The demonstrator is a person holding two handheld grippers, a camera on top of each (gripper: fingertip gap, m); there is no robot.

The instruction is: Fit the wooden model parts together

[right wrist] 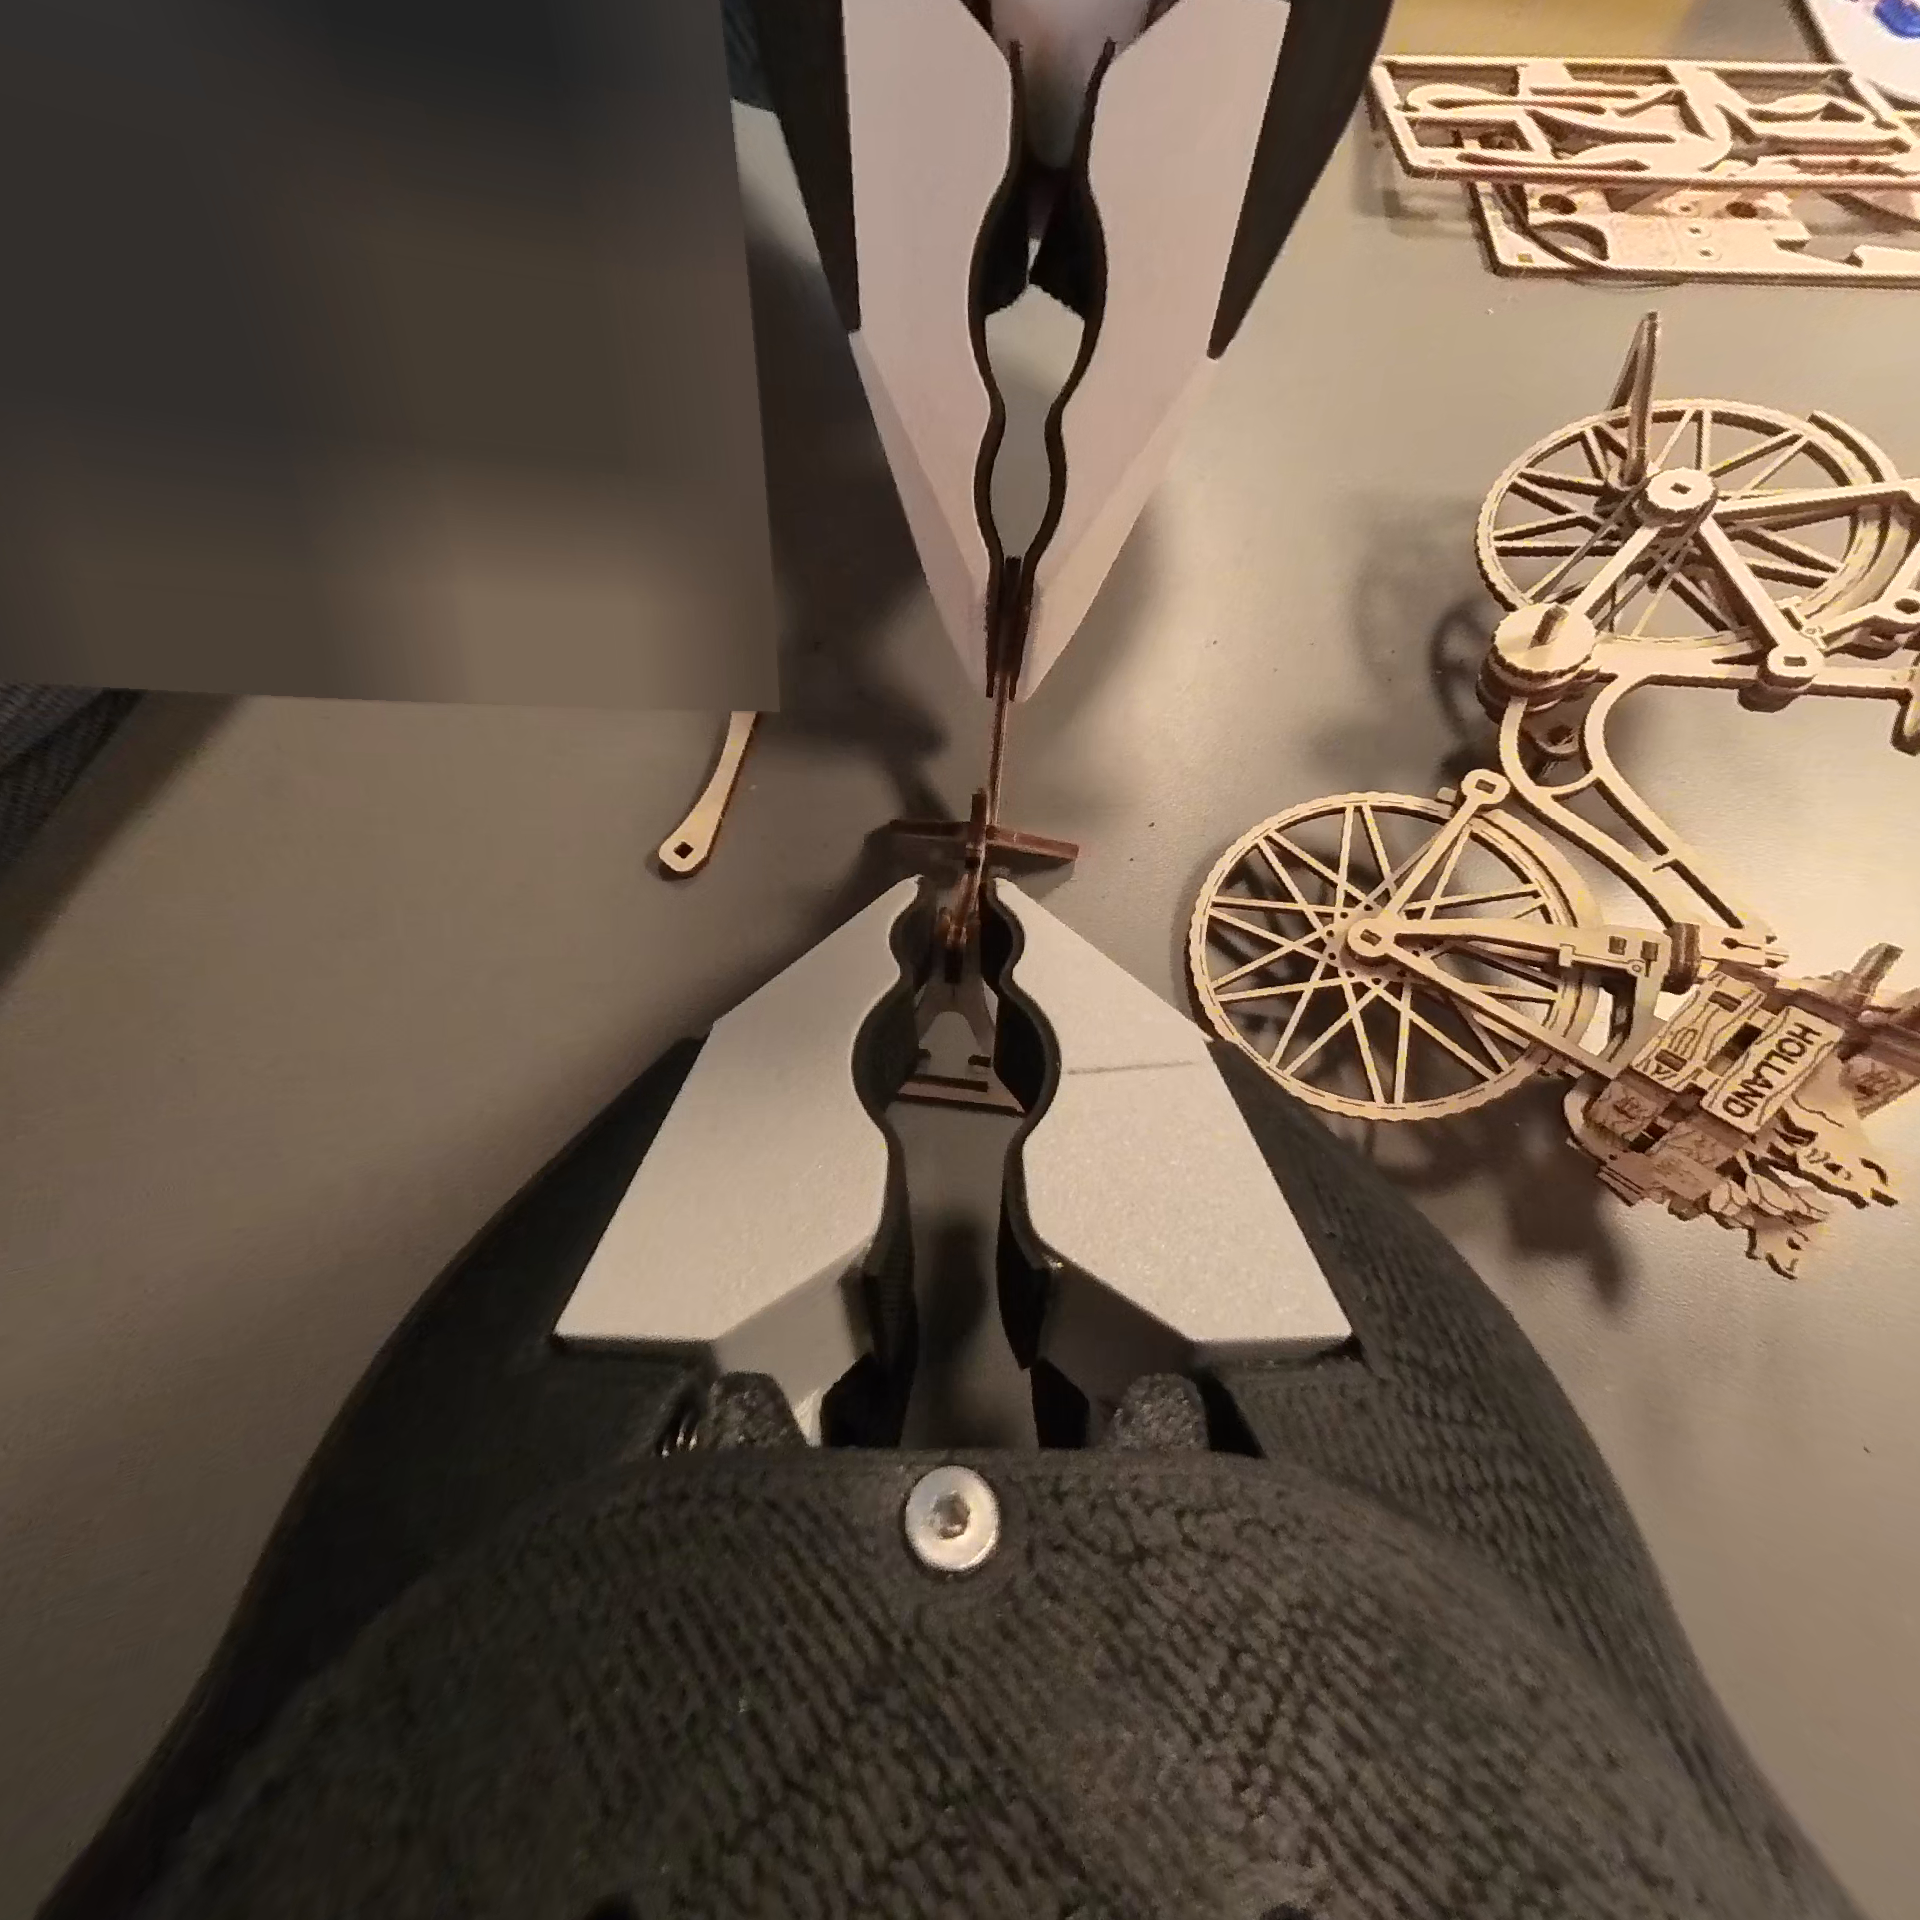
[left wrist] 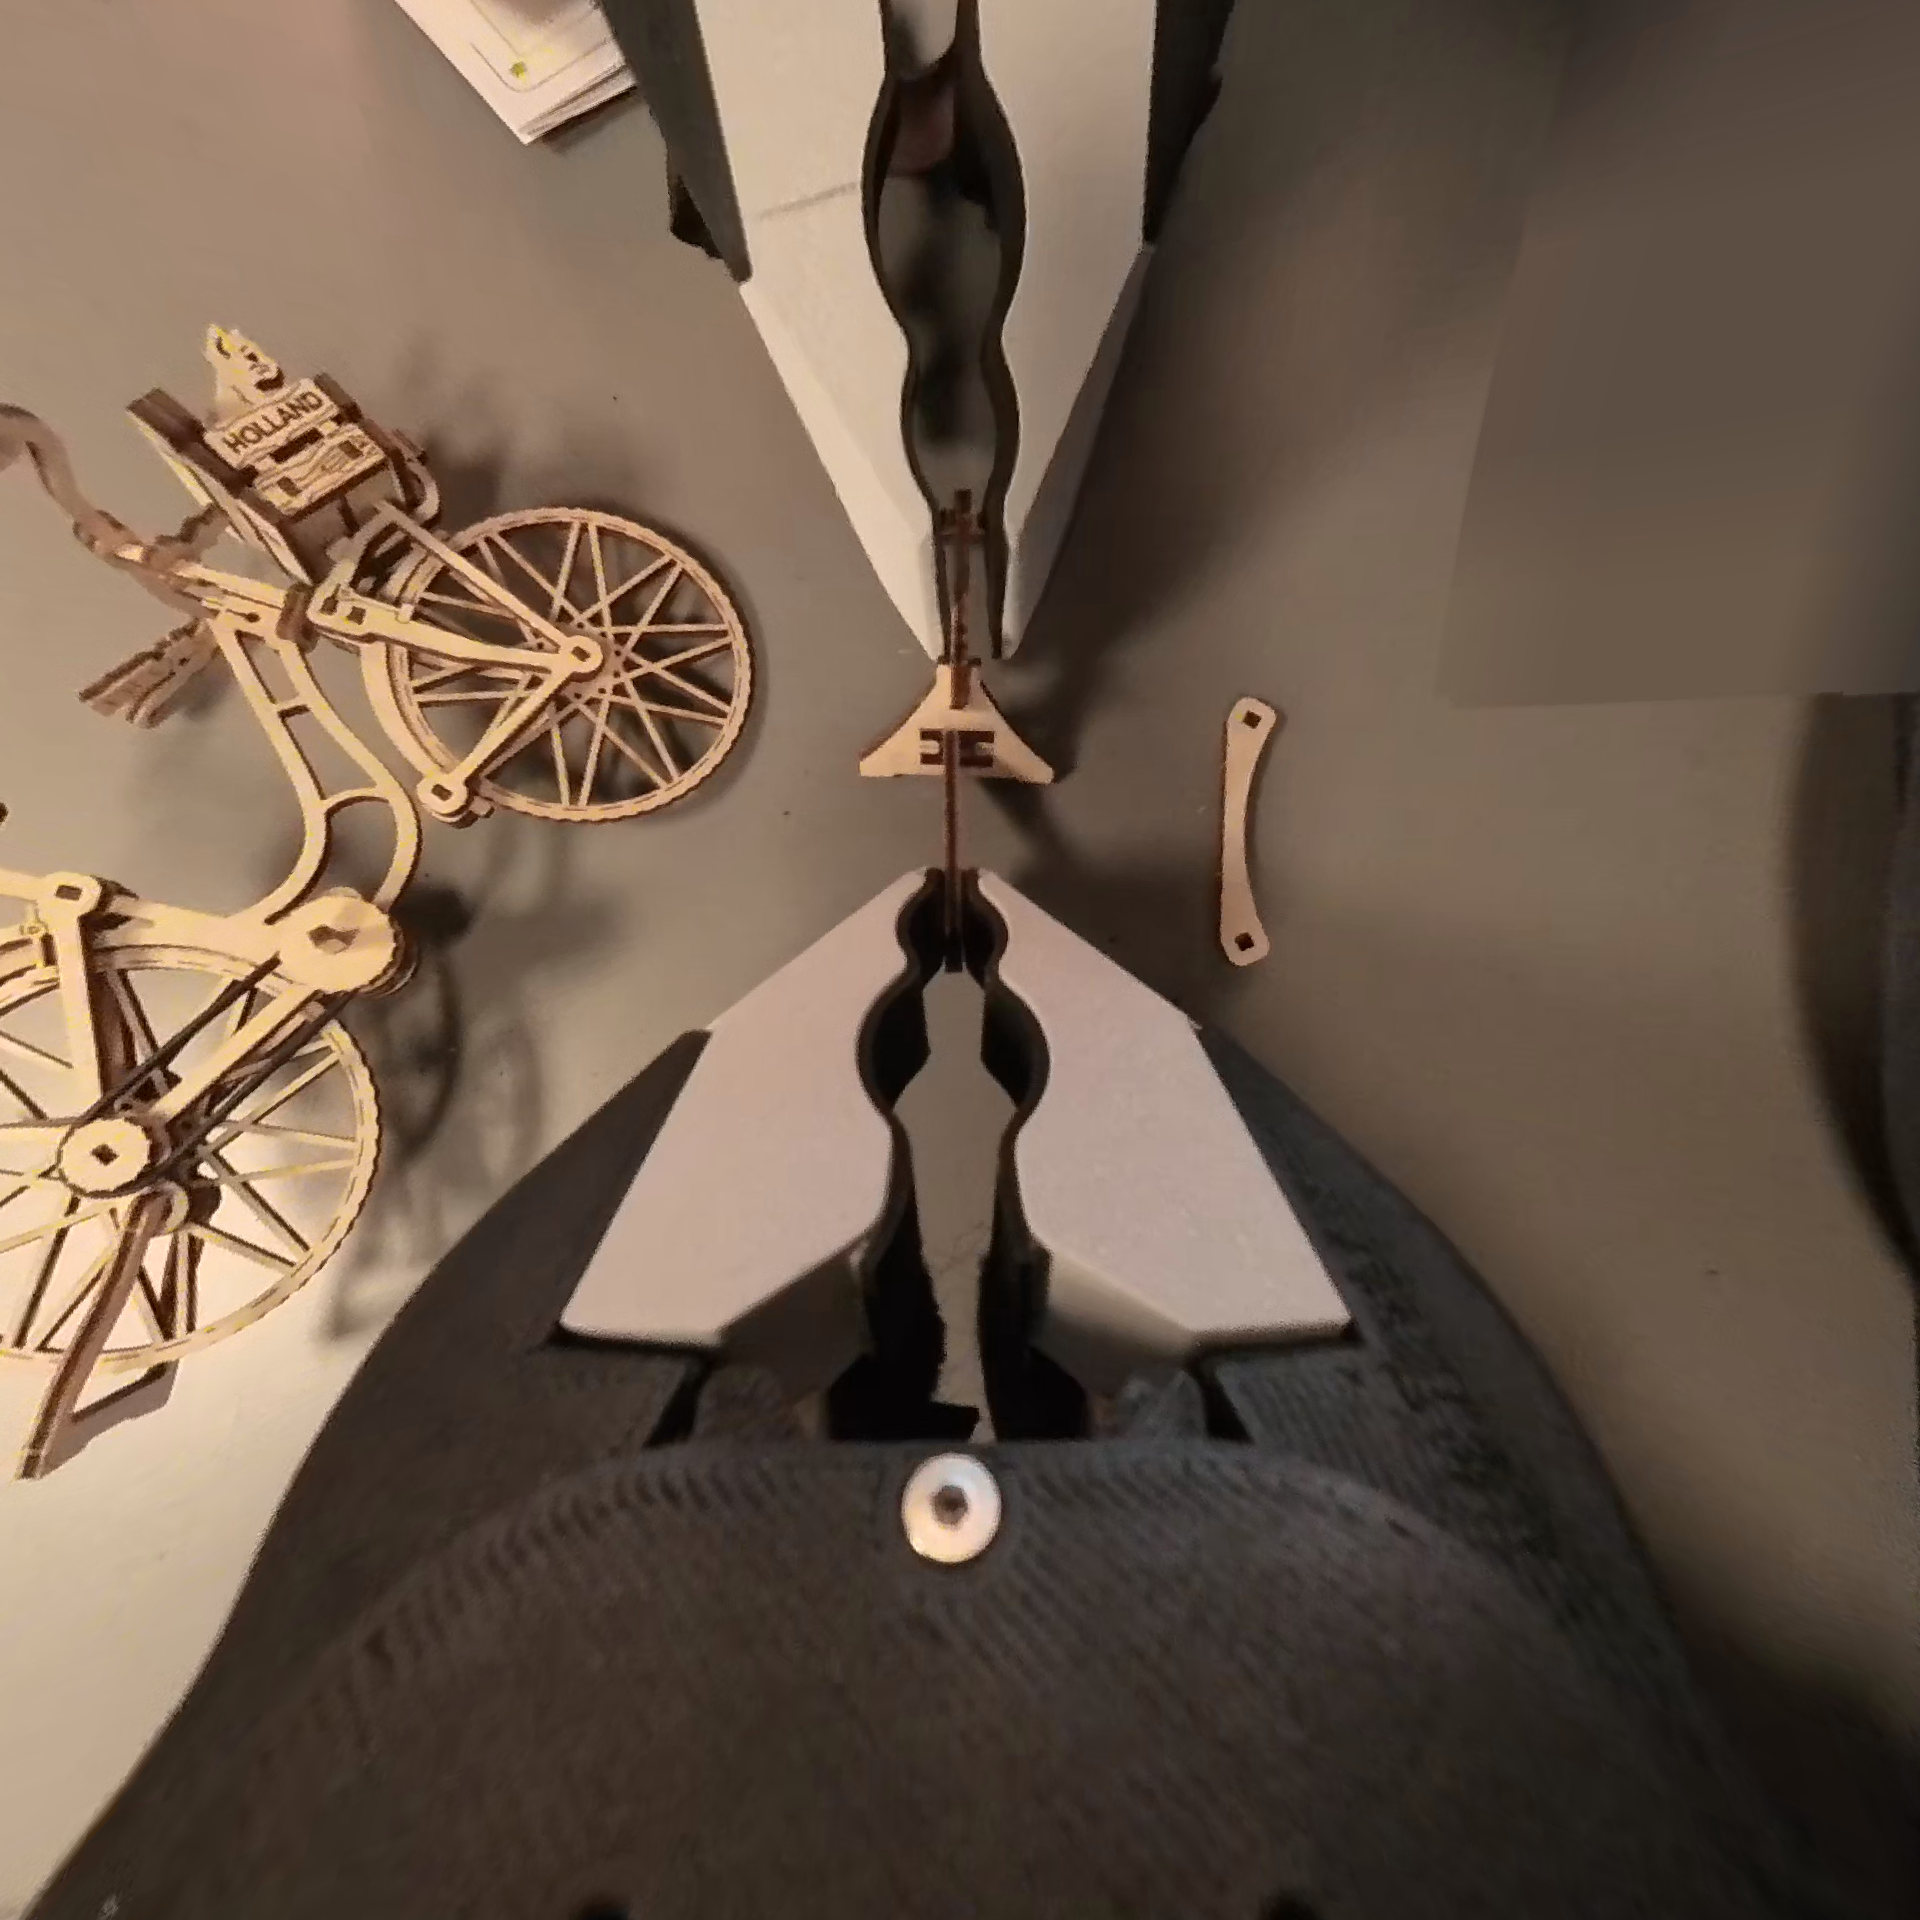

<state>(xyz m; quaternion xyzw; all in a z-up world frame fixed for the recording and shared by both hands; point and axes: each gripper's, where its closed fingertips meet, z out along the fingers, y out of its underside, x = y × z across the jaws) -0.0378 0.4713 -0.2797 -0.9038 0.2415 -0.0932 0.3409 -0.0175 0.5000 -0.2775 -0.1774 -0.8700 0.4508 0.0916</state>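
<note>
I see a flat grey table [left wrist: 1507,1039] filling both views. Its surface is matte and uniform. Light falls from above, casting soft dark shadows. Walls, floor and windows are out of view.

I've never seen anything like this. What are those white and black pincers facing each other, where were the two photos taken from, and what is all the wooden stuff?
These are two hand-held grippers, each with its own camera looking along its two fingers. One photo comes from the left gripper, the other from the right gripper; each also shows its partner opposite. Both are shut on one small wooden assembly: a thin strip slotted through a winged piece, held above a grey table. On the table lie a half-built wooden bicycle model, a loose curved strip, and, in the right view, flat sheets of cut-out parts.
</note>
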